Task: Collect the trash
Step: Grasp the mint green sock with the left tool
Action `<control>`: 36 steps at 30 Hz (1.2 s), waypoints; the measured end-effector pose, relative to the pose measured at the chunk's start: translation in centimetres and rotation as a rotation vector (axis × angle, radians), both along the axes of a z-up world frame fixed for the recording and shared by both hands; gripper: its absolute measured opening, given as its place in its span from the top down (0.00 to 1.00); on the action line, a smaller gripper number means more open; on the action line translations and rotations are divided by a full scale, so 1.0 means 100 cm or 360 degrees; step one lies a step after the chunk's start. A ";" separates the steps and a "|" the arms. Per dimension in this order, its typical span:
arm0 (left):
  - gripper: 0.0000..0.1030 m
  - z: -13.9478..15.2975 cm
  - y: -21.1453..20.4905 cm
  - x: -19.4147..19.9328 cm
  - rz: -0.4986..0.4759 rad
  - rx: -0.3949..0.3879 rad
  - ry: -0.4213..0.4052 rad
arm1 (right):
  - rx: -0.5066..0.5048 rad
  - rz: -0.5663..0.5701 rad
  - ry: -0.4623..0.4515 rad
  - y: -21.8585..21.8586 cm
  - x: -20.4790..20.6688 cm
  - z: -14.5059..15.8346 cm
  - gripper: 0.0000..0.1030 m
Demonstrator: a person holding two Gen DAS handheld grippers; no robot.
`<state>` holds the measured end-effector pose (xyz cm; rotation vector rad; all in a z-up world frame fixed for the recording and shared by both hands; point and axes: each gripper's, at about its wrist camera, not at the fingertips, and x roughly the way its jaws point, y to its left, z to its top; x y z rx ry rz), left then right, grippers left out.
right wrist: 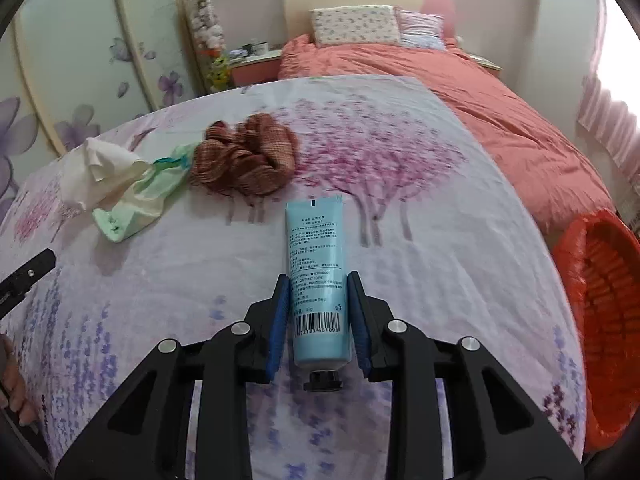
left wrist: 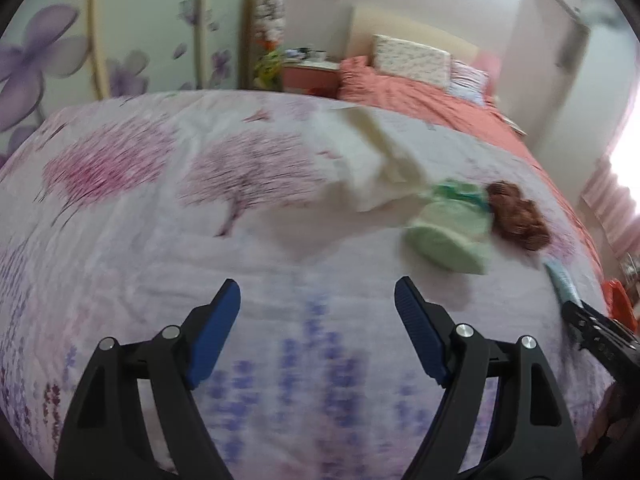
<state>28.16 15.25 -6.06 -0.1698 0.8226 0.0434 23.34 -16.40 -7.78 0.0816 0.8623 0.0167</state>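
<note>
right tongs (right wrist: 319, 312): clamped on the light blue tube (right wrist: 316, 280), one blue pad on each side of its lower half, near the barcode.
tube: lay lengthwise between the pads, black cap toward the camera, crimped end pointing ahead; whether it rested on the floral cover (right wrist: 420, 240) or was lifted just off it could not be told.
left tongs (left wrist: 318, 320): stood wide apart with nothing between the pads, over the purple flower print of the floral cover (left wrist: 160, 240); this view was blurred.
orange bin (right wrist: 600, 320): to the right of the right tongs, beside the cover's edge, lined with an orange bag, mouth facing the tongs.
green wrapper (right wrist: 136, 204): ahead and to the left of the right tongs, on the cover; in the left view the green wrapper (left wrist: 452, 236) sat ahead and to the right of the left tongs.
white tissue (right wrist: 96, 176): crumpled, touching the far left end of the wrapper.
brown cloth (right wrist: 248, 160): bunched, just beyond the tube's crimped end and slightly left, touching the wrapper's right end.
bed (right wrist: 480, 100): farther ahead, under a coral quilt, with pillows (right wrist: 356, 26) at the far end.
</note>
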 end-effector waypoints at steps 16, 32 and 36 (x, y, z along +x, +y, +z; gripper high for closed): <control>0.19 -0.011 -0.102 0.081 -0.0243 0.0220 0.0119 | 0.0043 -0.0011 -0.0001 -0.006 -0.002 -0.001 0.71; 0.19 -0.025 -0.100 0.088 -0.0204 0.0219 0.0179 | 0.0035 -0.0009 0.0000 -0.005 -0.002 -0.001 0.71; 0.18 -0.025 -0.100 0.088 -0.0199 0.0220 0.0183 | 0.0022 -0.0009 0.0001 -0.005 -0.001 -0.001 0.71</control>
